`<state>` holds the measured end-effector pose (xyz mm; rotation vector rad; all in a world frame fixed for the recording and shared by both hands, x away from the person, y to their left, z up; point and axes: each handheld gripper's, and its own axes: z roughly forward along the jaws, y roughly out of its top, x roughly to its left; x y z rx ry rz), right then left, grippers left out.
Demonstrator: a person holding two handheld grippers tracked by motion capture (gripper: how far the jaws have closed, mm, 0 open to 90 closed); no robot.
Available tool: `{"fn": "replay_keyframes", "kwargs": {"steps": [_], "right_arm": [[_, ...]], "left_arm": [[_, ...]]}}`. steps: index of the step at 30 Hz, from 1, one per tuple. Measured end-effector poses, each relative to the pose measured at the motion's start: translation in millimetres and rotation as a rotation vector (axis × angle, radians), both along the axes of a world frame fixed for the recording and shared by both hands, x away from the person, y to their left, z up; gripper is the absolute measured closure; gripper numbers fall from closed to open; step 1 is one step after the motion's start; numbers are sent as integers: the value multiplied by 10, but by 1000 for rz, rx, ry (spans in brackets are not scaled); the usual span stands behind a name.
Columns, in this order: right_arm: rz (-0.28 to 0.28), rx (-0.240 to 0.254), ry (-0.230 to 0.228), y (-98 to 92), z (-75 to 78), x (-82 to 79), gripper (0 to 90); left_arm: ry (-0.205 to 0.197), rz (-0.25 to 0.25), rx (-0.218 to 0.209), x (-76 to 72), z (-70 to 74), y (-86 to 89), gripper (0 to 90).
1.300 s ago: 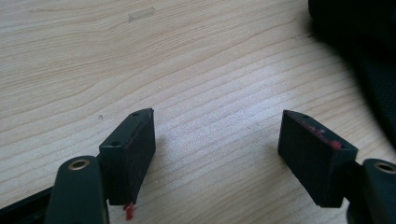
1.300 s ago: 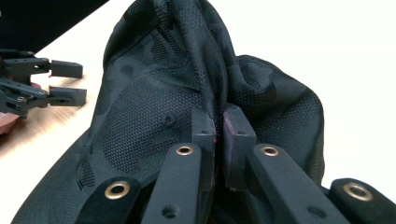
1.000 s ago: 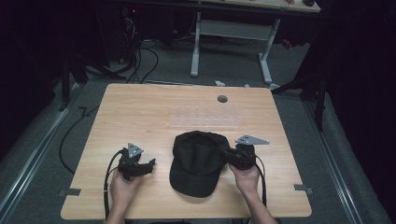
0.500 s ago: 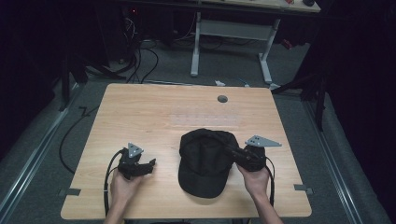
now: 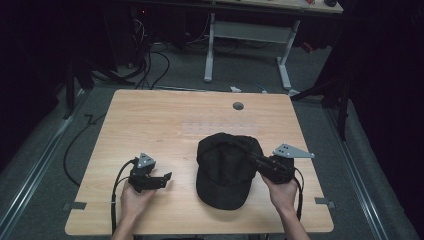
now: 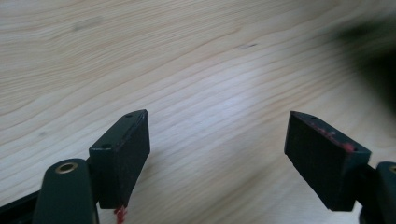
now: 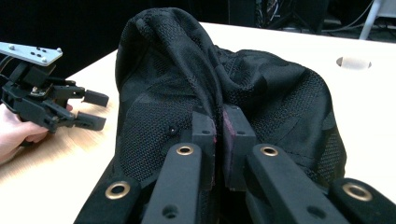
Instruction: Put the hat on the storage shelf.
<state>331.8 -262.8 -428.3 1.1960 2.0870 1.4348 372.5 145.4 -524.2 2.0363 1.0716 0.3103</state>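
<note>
At the lower left of my high view, my left black two-jaw gripper (image 5: 166, 176) carries a grey three-cornered plate and a looping black cable. My right black gripper (image 5: 251, 159) matches it — brass-ringed screws, red-smeared pads (image 7: 230, 122). Forearms bare.

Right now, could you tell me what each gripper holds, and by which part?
The right gripper pinches a fold of the black cap's mesh crown; the left gripper holds nothing.
</note>
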Motion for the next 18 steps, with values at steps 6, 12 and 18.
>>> {"fn": "replay_keyframes", "kwargs": {"steps": [6,12,18], "right_arm": [[21,3,-17,-7,28,-2,854],[40,7,-31,11,32,-9,853],[64,8,-47,34,67,-15,853]], "left_arm": [[11,-128,-73,-59,153,-140,214],[17,-228,-118,-113,272,-285,206],[34,-309,-146,-124,346,-419,200]]}}
